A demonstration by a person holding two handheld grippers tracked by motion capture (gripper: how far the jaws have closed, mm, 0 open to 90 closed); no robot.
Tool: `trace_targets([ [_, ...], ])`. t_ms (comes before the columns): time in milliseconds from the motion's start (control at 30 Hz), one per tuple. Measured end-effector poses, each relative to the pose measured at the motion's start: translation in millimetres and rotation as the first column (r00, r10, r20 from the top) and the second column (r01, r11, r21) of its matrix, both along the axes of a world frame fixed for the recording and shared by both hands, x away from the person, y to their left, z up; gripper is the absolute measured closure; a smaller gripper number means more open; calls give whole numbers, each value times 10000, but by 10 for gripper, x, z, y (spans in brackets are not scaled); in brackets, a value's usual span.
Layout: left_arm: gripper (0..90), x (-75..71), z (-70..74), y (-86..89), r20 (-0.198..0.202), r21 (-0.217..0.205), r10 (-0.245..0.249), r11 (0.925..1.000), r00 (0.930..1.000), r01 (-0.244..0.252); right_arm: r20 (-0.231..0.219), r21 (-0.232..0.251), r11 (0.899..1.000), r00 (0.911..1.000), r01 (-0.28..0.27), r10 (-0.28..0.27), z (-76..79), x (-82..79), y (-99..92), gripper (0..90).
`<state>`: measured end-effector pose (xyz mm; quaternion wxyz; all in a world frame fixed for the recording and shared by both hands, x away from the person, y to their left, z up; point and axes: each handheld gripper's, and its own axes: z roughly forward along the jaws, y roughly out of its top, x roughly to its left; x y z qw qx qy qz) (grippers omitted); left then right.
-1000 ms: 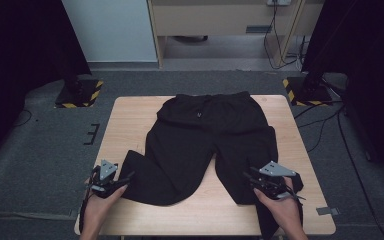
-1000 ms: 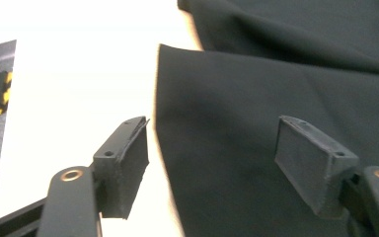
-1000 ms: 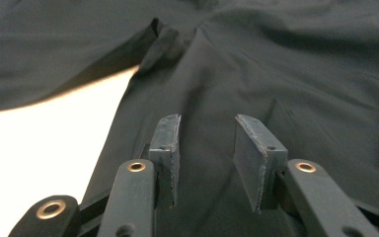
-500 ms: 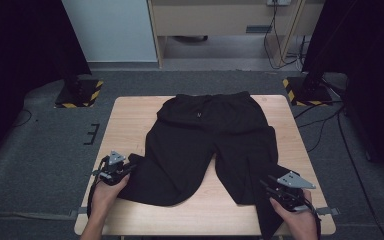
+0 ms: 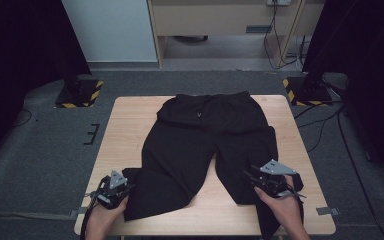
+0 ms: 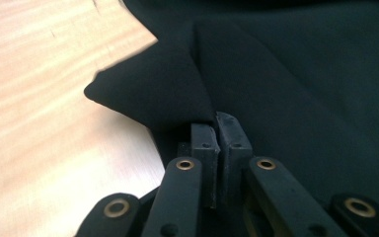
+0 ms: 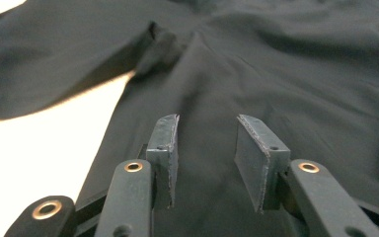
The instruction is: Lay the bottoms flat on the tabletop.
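A pair of black trousers (image 5: 207, 145) lies flat on a light wooden surface (image 5: 125, 130), waistband at the far edge, both legs running toward the person. At the near left corner, the left hand-held gripper (image 6: 216, 129) has just been closing and now pinches the outer hem corner of the left leg between its jaws. The right hand-held gripper (image 7: 207, 143) hovers over the lower right leg, jaws partly apart, gripping nothing, fabric lying beneath them.

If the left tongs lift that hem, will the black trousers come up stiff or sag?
Probably sag: the black trousers lie creased and the pinched hem already folds at the left tongs. Likely light; the trailing cloth may drag across the table.
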<state>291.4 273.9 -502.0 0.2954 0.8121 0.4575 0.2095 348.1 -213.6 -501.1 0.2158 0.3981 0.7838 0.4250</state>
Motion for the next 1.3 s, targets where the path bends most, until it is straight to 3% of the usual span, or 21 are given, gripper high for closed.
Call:
trace_targets([
  [167,881,-250,45,41,-3,-103,72,9999,10000,-72,53,22,9988,9987,-499,499,6,121,214,599],
  [300,865,-347,71,87,83,-341,104,9994,9999,-101,91,-149,9965,9965,-824,825,3,157,328,595],
  [367,790,-346,95,98,475,-383,185,9991,9987,-167,123,-143,9962,9962,-864,866,8,155,349,592],
  [467,499,-301,113,124,1229,-646,404,9974,9916,-326,186,-120,9966,9965,-809,812,22,130,330,587],
  [567,385,-212,91,143,1649,-375,290,9990,9859,-231,176,-53,9980,9979,-623,624,31,110,285,581],
  [733,289,-2,116,190,2074,-686,350,9974,9776,-212,108,-183,9995,9996,-265,267,16,-7,174,569],
  [833,248,178,65,153,1739,-806,-85,9965,9847,228,144,-209,9997,9999,86,-83,26,-110,45,563],
  [867,245,234,33,127,1628,-669,-214,9972,9864,327,163,-216,9995,9996,227,-224,31,-144,-8,563],
  [1000,289,418,-113,53,764,-422,-682,9965,9947,716,198,-101,9961,9960,878,-876,60,-266,-236,564],
  [1100,492,438,-149,18,270,-389,-970,9944,9949,980,303,40,9901,9896,1404,-1404,95,-324,-397,568],
  [1200,724,360,-108,-8,-57,-158,-1045,9944,9945,1044,319,322,9825,9824,1832,-1842,111,-325,-519,572],
  [1300,808,264,-65,-25,-364,-166,-892,9959,9953,886,203,550,9773,9783,2048,-2062,108,-304,-570,574],
])
